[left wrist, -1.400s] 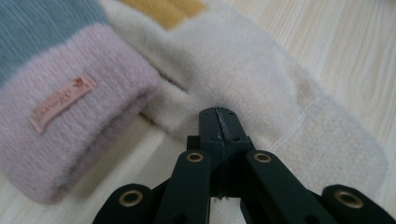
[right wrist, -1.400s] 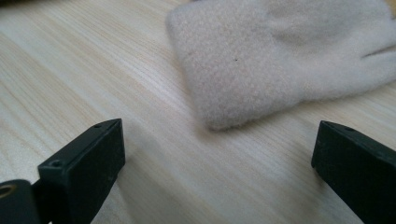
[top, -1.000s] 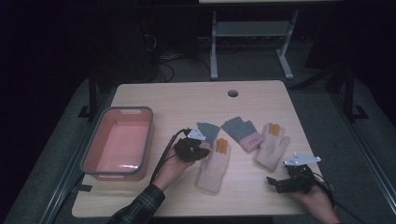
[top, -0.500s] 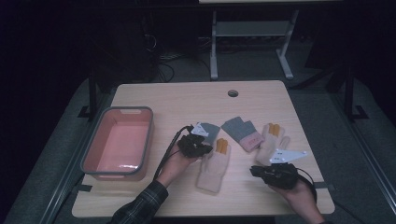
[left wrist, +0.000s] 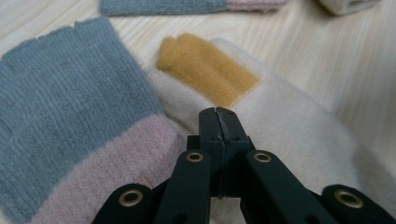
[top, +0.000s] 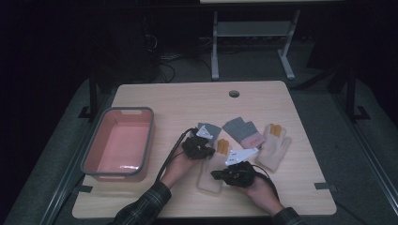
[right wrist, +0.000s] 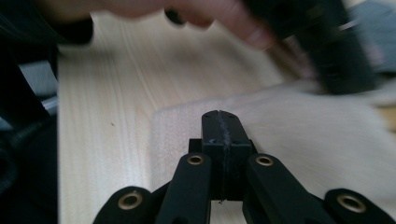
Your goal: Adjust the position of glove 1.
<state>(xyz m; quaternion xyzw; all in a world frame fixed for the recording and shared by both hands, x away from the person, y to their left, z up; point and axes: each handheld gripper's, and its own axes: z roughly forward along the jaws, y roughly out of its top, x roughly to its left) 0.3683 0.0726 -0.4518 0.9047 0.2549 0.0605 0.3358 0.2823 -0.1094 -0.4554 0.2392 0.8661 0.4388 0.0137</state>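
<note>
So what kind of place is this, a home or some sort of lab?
Probably a lab or recording workspace, not a home. A bare wooden table with a cable hole stands on grey carpet in a dark room, cables lie on the floor behind it, and metal frame legs stand beyond.

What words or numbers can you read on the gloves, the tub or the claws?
None: no word, number or sign can be read.
Cream glove: plain knit with mustard fingertips, nothing printed.
Grey and pink glove: plain knit, no label showing.
Pink tub: no lettering on it.
Left claw and right claw: bare black jaws with brass rivets, no markings.
</note>
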